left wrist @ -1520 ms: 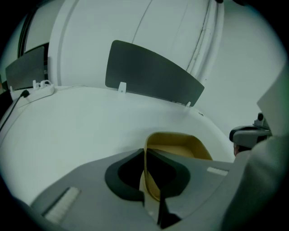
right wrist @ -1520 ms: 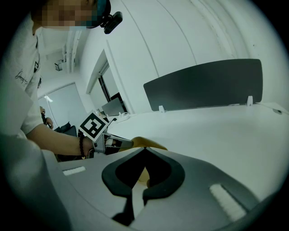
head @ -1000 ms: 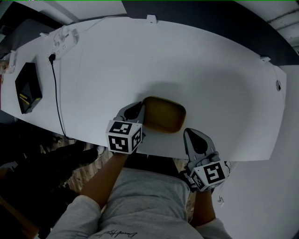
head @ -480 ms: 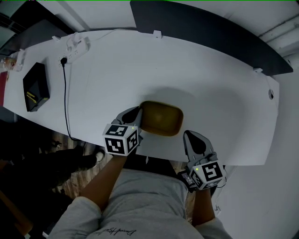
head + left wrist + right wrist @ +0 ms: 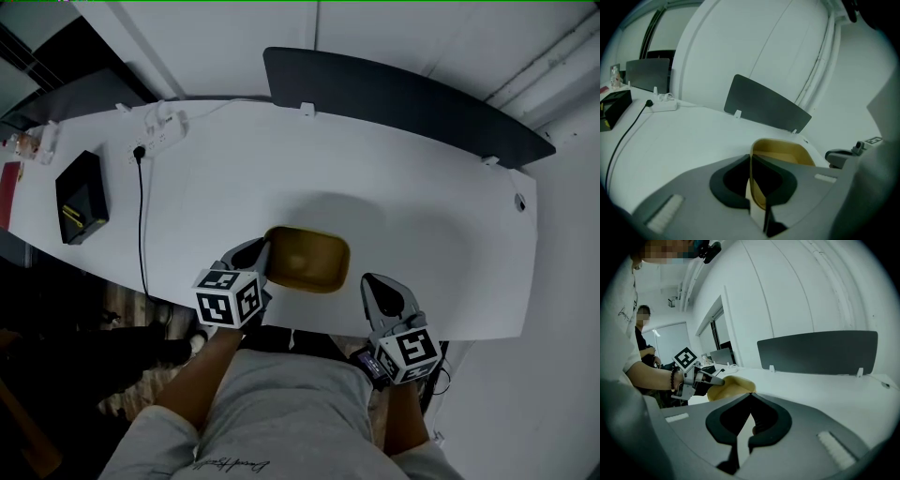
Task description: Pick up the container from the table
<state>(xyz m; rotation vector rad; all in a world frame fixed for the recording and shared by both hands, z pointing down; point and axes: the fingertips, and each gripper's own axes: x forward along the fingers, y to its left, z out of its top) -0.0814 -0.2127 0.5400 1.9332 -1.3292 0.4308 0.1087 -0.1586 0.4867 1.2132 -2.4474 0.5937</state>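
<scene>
We look down on a long white table [image 5: 422,216] with a dark divider panel [image 5: 394,94] standing along its far edge. The yellow container [image 5: 305,261] is by the table's near edge, right in front of us; we cannot tell whether it rests on the surface. Our left gripper [image 5: 264,248] pinches the container's left wall, one jaw inside and one outside. Our right gripper [image 5: 373,284] hovers just right of the container, apart from it, with its jaws closed on nothing. At far left lie a black box [image 5: 80,197], a white power strip [image 5: 164,122] and its black cable [image 5: 142,216].
</scene>
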